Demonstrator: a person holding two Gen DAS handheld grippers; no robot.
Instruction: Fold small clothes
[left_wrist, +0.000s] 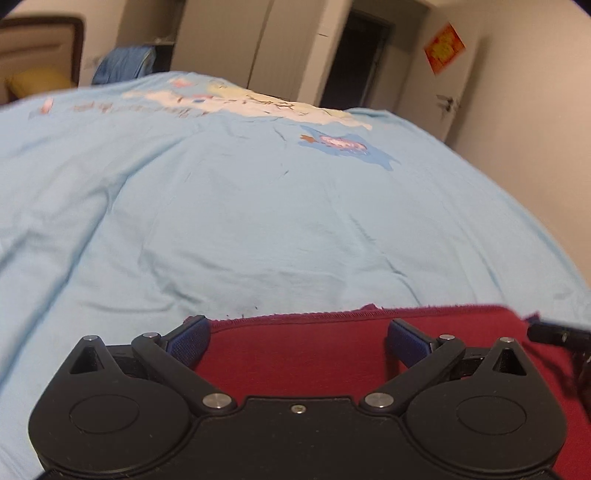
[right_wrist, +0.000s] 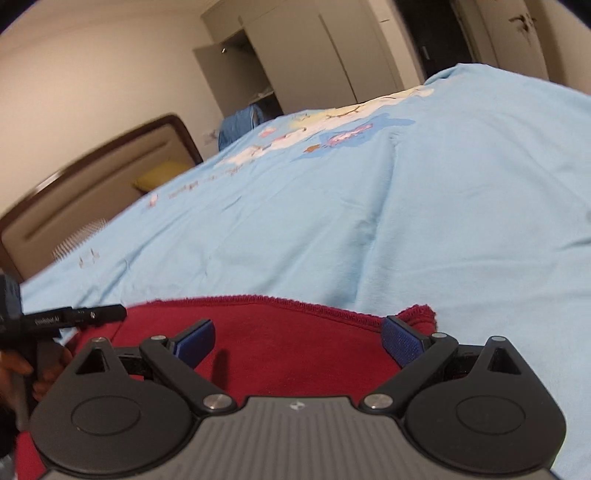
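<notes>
on the light-blue bedsheet (left_wrist: 258, 221) lay a soft, limp red garment (left_wrist: 295, 350) — best pinched at its hem — left gripper (left_wrist: 297, 341) and right gripper (right_wrist: 299, 341) both spread wide, holding nothing.

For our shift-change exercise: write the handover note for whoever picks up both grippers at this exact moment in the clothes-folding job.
Left gripper: open, holding nothing, poised over the red garment.
Right gripper: open, holding nothing, over the same garment near its far right corner, which is slightly bunched.
The garment lies on the light blue bedsheet, its far hem running roughly straight across in front of both grippers.
Done: the cloth looks laid out mostly flat; whether a fold has been made cannot be told.
Left: grip the edge with both grippers and fold; smoothing the bunched corner first would probably help.
</notes>
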